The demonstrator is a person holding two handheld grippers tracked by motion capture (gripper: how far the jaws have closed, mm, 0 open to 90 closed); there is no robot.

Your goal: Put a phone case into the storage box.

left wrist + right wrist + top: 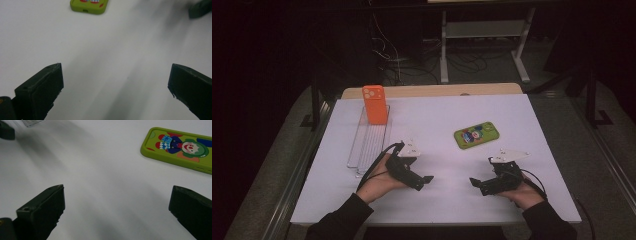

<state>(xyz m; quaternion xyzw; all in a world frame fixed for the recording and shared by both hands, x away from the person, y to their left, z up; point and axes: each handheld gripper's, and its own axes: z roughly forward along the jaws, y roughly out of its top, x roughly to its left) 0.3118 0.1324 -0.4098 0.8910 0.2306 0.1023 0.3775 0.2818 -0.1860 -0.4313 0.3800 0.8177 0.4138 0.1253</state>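
Both grippers rest low on the white table (512,115) at the near edge, the left gripper (428,178) and the right gripper (473,181) pointing in toward each other, each with its jaws spread wide and nothing between them. From the right gripper the green phone case (477,135) lies flat at about twelve o'clock, near but not touching; in the right gripper view it sits at roughly two o'clock past the jaws (178,148), printed with a clown. It looks light, thin and a little rubbery, so likely to flex rather than break, and it should not slip much. Lying flat, it offers little to bite on; my guess is the long edges are the place to pinch. Off at eleven o'clock from the left gripper an orange phone case (375,104) stands upright in a clear rack (362,150), well apart from the green one.
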